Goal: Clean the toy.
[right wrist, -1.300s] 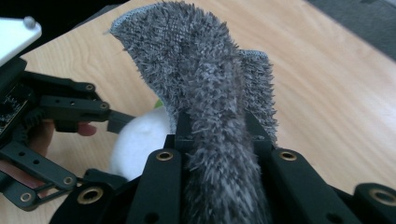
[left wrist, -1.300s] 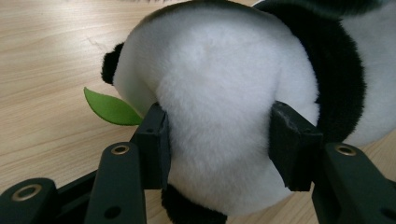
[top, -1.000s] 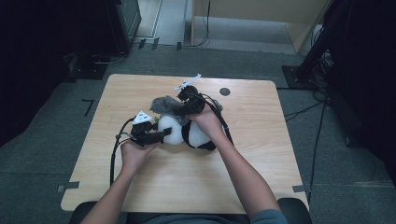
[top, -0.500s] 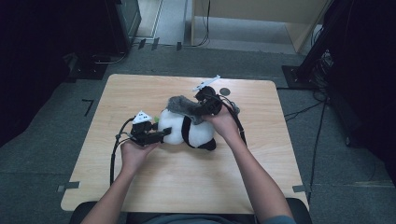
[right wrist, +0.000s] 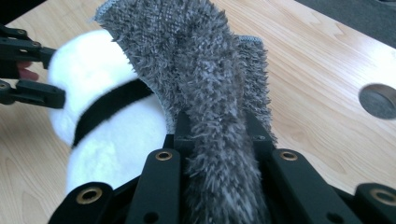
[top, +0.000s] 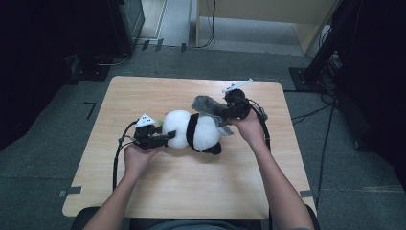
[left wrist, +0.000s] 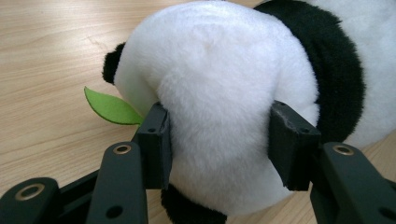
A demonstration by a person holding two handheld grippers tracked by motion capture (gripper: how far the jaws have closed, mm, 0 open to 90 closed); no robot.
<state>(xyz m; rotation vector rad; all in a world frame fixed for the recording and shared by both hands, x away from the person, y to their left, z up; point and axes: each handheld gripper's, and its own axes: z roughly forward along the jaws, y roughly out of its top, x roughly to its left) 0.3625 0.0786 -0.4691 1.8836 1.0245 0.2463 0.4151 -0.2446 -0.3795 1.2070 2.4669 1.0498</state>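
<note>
The panda [top: 191,132] lies on its side mid-table [top: 191,191], its white head squeezed between the left gripper [top: 165,139]'s two pads [left wrist: 156,140], while the right gripper [top: 230,111], just beside the panda's body, pinches a bunched grey cloth [right wrist: 210,93] tight between its narrow-set fingers [right wrist: 180,130].

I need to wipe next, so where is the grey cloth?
In the high view the grey cloth hangs in the right gripper, right of centre above the panda.
</note>
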